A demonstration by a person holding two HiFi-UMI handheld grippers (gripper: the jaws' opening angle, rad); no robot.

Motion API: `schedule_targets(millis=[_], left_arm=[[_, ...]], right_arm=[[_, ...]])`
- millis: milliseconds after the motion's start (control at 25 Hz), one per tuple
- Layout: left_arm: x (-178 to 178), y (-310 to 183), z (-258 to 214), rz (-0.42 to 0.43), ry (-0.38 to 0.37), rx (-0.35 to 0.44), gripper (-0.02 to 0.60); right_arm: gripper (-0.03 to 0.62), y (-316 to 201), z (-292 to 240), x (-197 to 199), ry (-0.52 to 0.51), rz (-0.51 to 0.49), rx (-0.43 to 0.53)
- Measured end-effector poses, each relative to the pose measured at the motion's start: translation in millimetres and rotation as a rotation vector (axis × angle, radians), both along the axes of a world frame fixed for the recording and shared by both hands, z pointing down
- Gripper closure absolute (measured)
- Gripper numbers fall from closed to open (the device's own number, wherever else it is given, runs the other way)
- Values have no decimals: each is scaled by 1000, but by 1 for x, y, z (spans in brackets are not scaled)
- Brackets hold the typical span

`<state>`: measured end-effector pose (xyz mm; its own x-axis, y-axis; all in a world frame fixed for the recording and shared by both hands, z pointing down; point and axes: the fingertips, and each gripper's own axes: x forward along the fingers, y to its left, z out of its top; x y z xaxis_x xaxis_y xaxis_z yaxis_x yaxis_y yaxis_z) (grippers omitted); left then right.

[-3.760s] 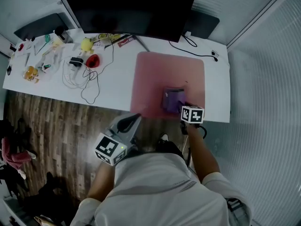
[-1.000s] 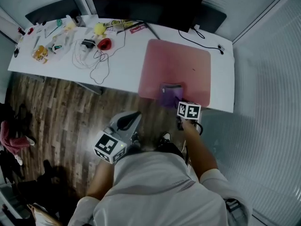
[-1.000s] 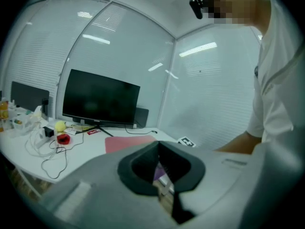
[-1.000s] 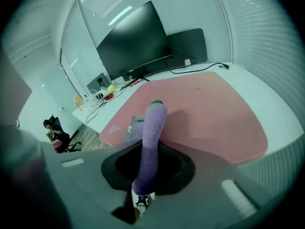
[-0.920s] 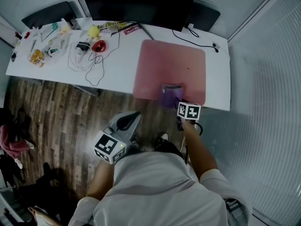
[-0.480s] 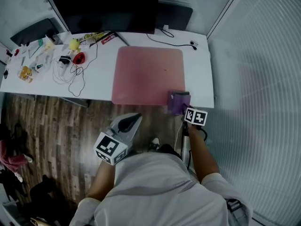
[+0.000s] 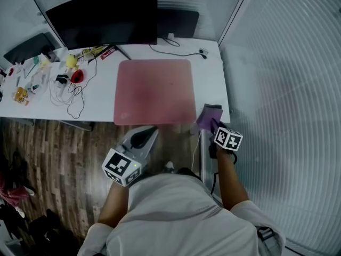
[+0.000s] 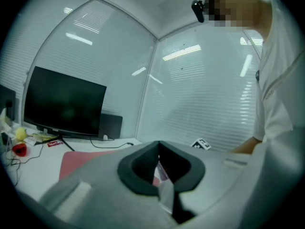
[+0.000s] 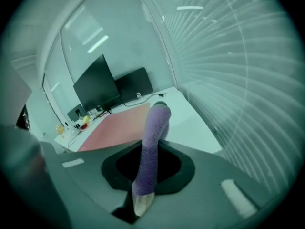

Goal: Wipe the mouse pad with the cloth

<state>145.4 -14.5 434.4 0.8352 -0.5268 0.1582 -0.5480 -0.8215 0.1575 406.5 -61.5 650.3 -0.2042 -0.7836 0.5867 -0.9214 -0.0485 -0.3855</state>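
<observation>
A pink mouse pad (image 7: 154, 92) lies flat on the white table (image 7: 210, 73); it also shows in the right gripper view (image 9: 119, 123) and the left gripper view (image 8: 78, 161). My right gripper (image 7: 214, 124) is shut on a purple cloth (image 7: 208, 116) at the table's front right corner, off the pad's right edge. In the right gripper view the cloth (image 9: 157, 120) rises upright from between the shut jaws of that gripper (image 9: 150, 151). My left gripper (image 7: 153, 131) hangs below the table's front edge over the floor, its jaws together and nothing in them (image 8: 158, 147).
A black monitor (image 7: 104, 15) stands at the back of the table. Cables, a red object (image 7: 77, 76) and a yellow one (image 7: 71, 62) clutter the left end. A black cable (image 7: 176, 52) runs behind the pad. A blind-covered glass wall (image 7: 287, 89) is close on the right.
My right gripper has dragged the purple cloth rightward across the pad's front part and off it to the table's front right corner. The left gripper has stayed put.
</observation>
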Motion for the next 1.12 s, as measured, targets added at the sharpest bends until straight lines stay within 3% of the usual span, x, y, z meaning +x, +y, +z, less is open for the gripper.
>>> schedule_targets(millis=[240, 520, 840, 1120], left_arm=[[-6, -15, -27, -23, -22, 77, 580], [-62, -24, -63, -109, -22, 142, 580], [-128, -40, -88, -174, -17, 195, 580], [-162, -50, -99, -178, -9, 216, 580]], right_arm=[[546, -8, -104, -26, -32, -60, 249], [546, -11, -216, -89, 15, -160, 504], [547, -10, -281, -167, 85, -266, 638], [549, -11, -296, -204, 103, -286, 655]])
